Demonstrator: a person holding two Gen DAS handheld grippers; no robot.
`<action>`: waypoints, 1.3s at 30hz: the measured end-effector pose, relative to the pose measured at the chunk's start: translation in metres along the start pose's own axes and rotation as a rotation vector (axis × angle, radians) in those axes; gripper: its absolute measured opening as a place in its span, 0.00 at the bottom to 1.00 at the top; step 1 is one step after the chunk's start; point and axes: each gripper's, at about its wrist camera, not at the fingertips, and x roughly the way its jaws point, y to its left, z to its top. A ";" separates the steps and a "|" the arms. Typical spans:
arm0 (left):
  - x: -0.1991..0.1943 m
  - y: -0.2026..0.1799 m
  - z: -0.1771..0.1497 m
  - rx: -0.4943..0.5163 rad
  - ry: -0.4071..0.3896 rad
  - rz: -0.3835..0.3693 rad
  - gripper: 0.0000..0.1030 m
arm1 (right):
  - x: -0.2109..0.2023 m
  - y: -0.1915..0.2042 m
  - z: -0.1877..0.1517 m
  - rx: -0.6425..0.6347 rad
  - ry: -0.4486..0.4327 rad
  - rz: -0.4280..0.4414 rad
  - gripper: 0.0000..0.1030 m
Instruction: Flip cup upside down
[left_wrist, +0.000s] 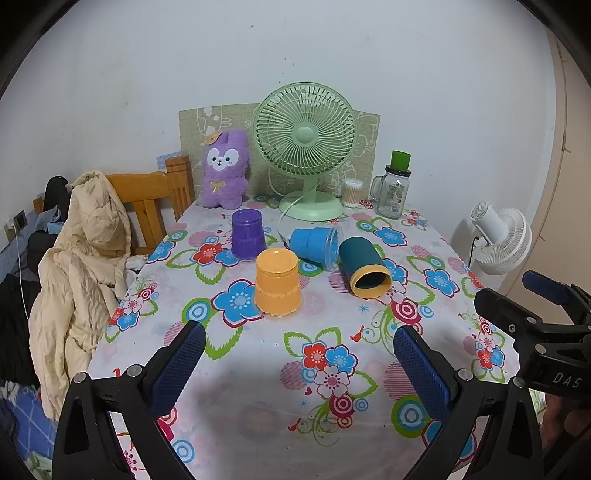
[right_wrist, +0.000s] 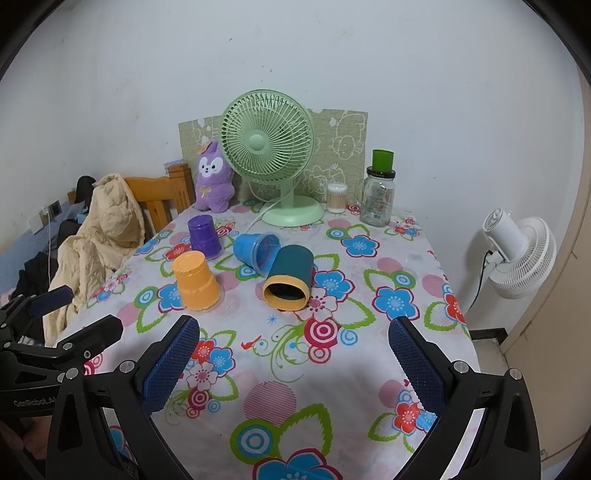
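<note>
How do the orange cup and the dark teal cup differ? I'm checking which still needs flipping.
The orange cup stands upside down, mouth on the tablecloth; the dark teal cup lies on its side, open mouth toward the cameras. The orange cup is one colour and tapered; the teal cup is a straighter cylinder with a yellow rim. Neither is held.

Dark teal cup (left_wrist: 364, 271) with yellow rim, on its side beside blue cup (left_wrist: 314, 244)

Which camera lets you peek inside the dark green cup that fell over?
The right wrist view: the teal cup lies on its side with its yellow-rimmed mouth facing that camera, dark inside showing. The left wrist view shows the same cup more side-on, mouth angled rightward.
</note>
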 end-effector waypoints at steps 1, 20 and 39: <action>0.000 0.000 0.000 0.000 0.001 0.001 1.00 | 0.001 0.001 -0.001 0.000 0.002 0.001 1.00; 0.042 0.005 -0.017 -0.019 0.129 0.000 1.00 | 0.050 -0.012 -0.020 0.032 0.150 -0.003 1.00; 0.126 0.017 0.003 -0.036 0.233 0.008 1.00 | 0.204 -0.030 0.047 0.072 0.314 0.148 1.00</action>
